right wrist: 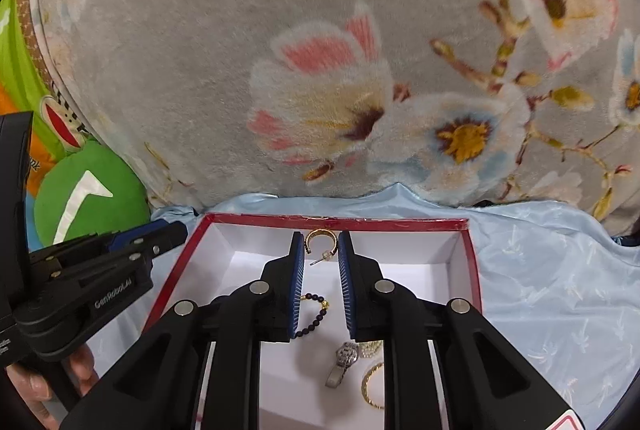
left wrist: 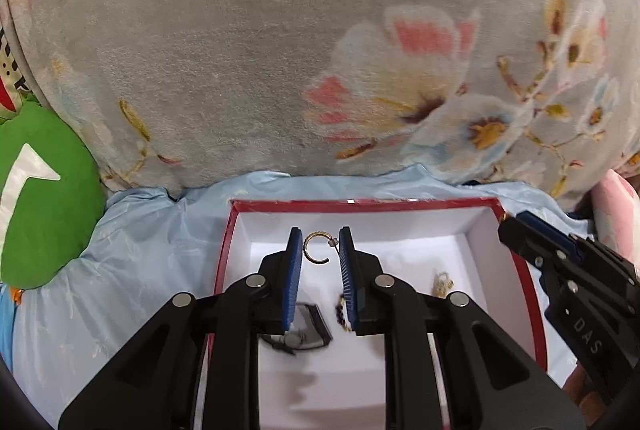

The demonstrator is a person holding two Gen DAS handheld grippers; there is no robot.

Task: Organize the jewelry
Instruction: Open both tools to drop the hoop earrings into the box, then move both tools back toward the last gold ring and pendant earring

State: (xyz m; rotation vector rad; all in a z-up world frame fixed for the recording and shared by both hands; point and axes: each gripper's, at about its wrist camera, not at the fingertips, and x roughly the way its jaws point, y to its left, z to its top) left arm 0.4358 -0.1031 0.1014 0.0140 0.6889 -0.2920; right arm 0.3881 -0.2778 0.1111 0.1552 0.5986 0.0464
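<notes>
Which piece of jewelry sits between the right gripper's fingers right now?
The gold C-shaped hoop earring with a post, hanging between the right gripper fingers. The dark beaded bracelet, silver watch and thin gold ring lie lower in the red-rimmed white box.
</notes>
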